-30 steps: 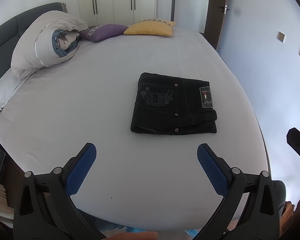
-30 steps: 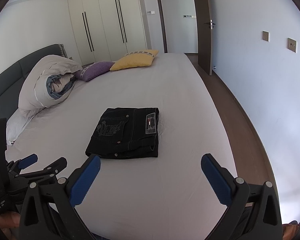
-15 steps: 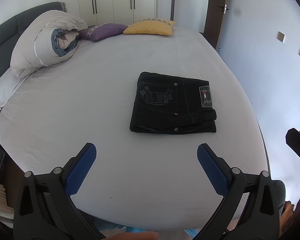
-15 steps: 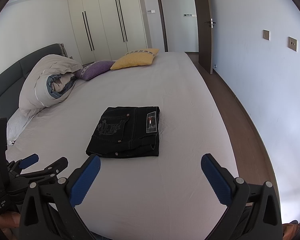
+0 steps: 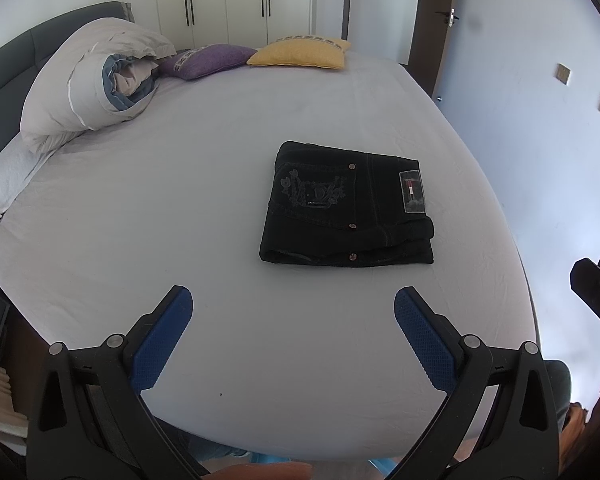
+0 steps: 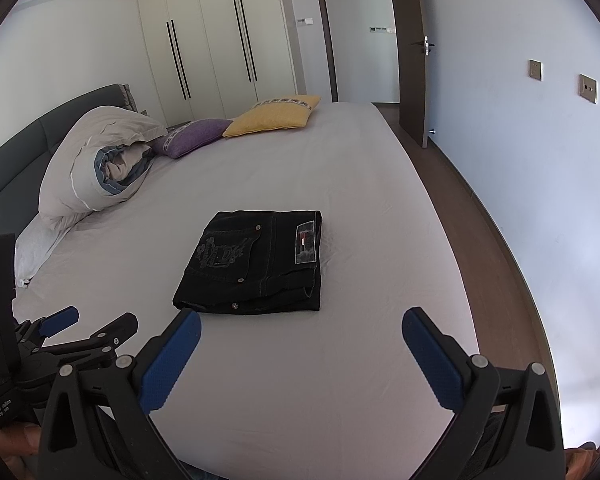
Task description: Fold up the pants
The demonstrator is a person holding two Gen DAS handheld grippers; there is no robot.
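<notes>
Black jeans (image 5: pixel 346 208) lie folded into a compact rectangle on the white bed sheet, back pocket embroidery and a label patch facing up. They also show in the right wrist view (image 6: pixel 256 266). My left gripper (image 5: pixel 292 302) is open and empty, held back above the bed's near edge, apart from the jeans. My right gripper (image 6: pixel 300 322) is open and empty, also short of the jeans. The left gripper shows at the left edge of the right wrist view (image 6: pixel 88 322).
A rolled grey duvet (image 5: pixel 92 84) and a white pillow (image 5: pixel 8 178) lie at the far left by the headboard. A purple cushion (image 5: pixel 208 60) and a yellow cushion (image 5: pixel 300 52) sit at the far end. Wardrobe (image 6: pixel 216 40), open door and wooden floor (image 6: pixel 496 232) lie beyond.
Both grippers have drifted very slightly; the jeans sit a touch lower in the views. Nothing was taken hold of or let go.
</notes>
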